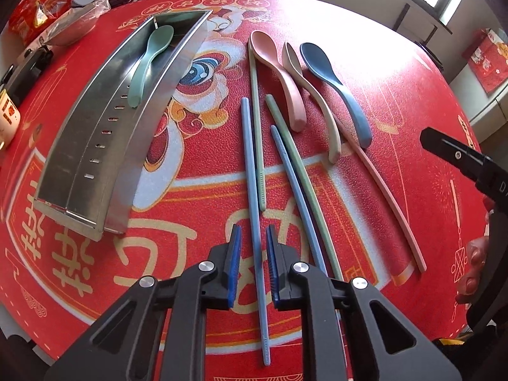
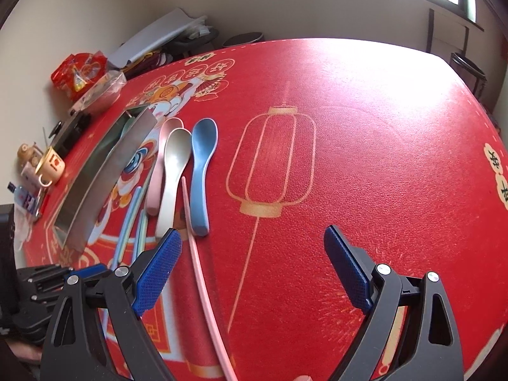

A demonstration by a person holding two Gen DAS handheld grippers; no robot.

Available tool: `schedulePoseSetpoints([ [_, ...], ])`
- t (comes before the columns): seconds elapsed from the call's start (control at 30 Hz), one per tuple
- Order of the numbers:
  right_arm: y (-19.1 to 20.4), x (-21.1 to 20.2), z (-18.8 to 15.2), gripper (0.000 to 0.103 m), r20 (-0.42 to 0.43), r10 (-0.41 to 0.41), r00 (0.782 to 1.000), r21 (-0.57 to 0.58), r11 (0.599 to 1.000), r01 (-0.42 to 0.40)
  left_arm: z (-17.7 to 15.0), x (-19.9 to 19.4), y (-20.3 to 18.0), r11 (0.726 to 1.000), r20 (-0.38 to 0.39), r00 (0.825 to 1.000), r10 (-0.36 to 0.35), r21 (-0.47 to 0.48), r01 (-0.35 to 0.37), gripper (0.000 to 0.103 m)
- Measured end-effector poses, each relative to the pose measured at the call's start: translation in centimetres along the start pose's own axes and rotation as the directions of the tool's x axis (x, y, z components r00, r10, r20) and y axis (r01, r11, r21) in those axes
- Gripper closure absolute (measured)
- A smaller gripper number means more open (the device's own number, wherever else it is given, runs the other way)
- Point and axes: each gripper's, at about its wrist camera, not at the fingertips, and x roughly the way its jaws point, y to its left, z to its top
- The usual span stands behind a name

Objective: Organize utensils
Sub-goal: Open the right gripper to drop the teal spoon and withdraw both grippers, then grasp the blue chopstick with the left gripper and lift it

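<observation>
Left wrist view: the left gripper (image 1: 254, 266) has its jaws nearly pressed together around the light blue chopstick (image 1: 252, 209), which lies on the red surface (image 1: 397, 101); whether the pads truly bite it I cannot tell; the steel tray (image 1: 92, 146), holding one green spoon (image 1: 149, 63), sits well apart to the left; a sound pick likely needs a square pinch, then a level lift clear of the neighbouring chopsticks; the right gripper (image 2: 252, 270) hovers with jaws spread, the pink chopstick (image 2: 203, 285) between them, untouched.
</observation>
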Motion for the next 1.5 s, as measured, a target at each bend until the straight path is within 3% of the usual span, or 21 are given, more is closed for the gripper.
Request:
schedulePoseSetpoints([
  [0.37, 0.0, 0.3, 0.1, 0.015, -0.019, 0.025, 0.999, -0.006, 1.0, -0.025, 0.5, 0.4, 0.0, 0.999, 0.013, 0.999, 0.037, 0.012, -0.037, 0.089],
  [0.7, -0.1, 1.2, -0.5, 0.015, -0.115, 0.106, 0.988, 0.025, 0.994, -0.104, 1.0, 0.8, 0.2, 0.999, 0.045, 0.999, 0.031, 0.028, -0.032, 0.089],
  [1.03, 0.1, 1.8, -1.0, 0.015, -0.172, 0.119, 0.978, 0.043, 0.993, -0.113, 0.4, 0.6, -0.2, 0.998, 0.062, 0.997, 0.045, 0.043, -0.048, 0.091],
  [1.17, -0.3, 1.8, -1.1, 0.015, -0.173, 0.128, 0.977, 0.059, 0.991, -0.119, 0.0, 0.3, 0.1, 0.999, 0.048, 0.998, 0.034, 0.013, -0.035, 0.097],
  [1.33, -0.5, 1.9, -1.3, 0.015, -0.176, 0.143, 0.974, 0.076, 0.988, -0.131, -1.0, -0.2, 1.7, 0.996, 0.01, 0.999, -0.034, -0.081, 0.034, 0.097],
  [1.5, -0.4, 2.0, -1.3, 0.015, -0.181, 0.164, 0.97, 0.077, 0.985, -0.152, -1.4, -0.2, 1.7, 0.997, 0.008, 1.0, -0.026, -0.071, 0.027, 0.097],
])
